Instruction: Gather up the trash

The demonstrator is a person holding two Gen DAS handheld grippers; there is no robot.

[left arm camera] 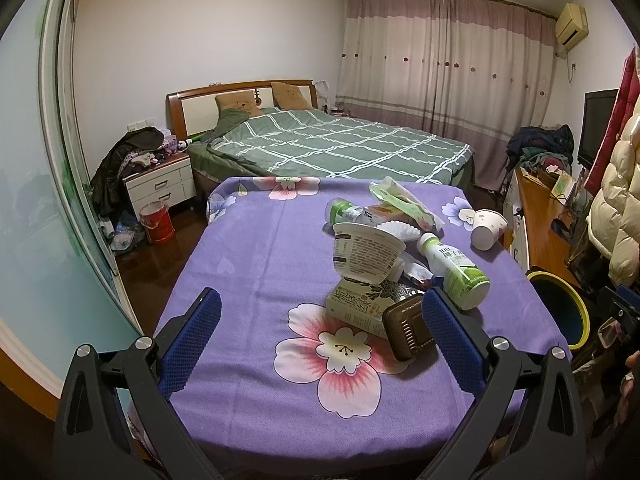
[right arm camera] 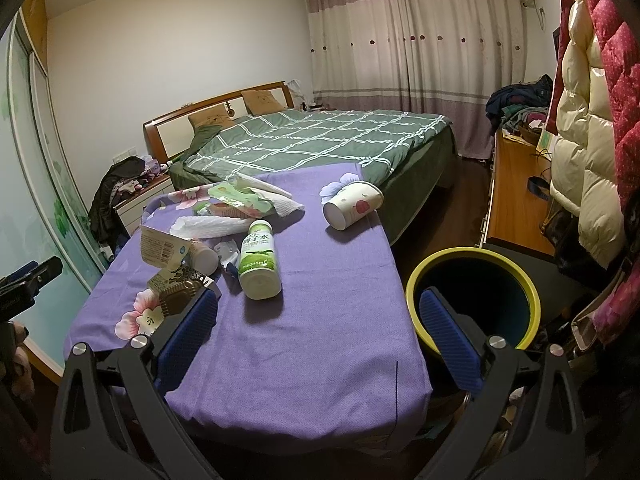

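Trash lies on a table with a purple flowered cloth. In the left wrist view: a white tub, a drink carton, a brown plastic tray, a green-white bottle, a second bottle, a paper cup on its side. My left gripper is open and empty, near the tray. My right gripper is open and empty over the table's near edge, beside the yellow-rimmed bin. The bottle and cup lie ahead.
A green-quilted bed stands behind the table. A nightstand and red bucket are at left. A wooden desk and hanging coats are at right. Crumpled paper towels and a green wrapper lie on the table.
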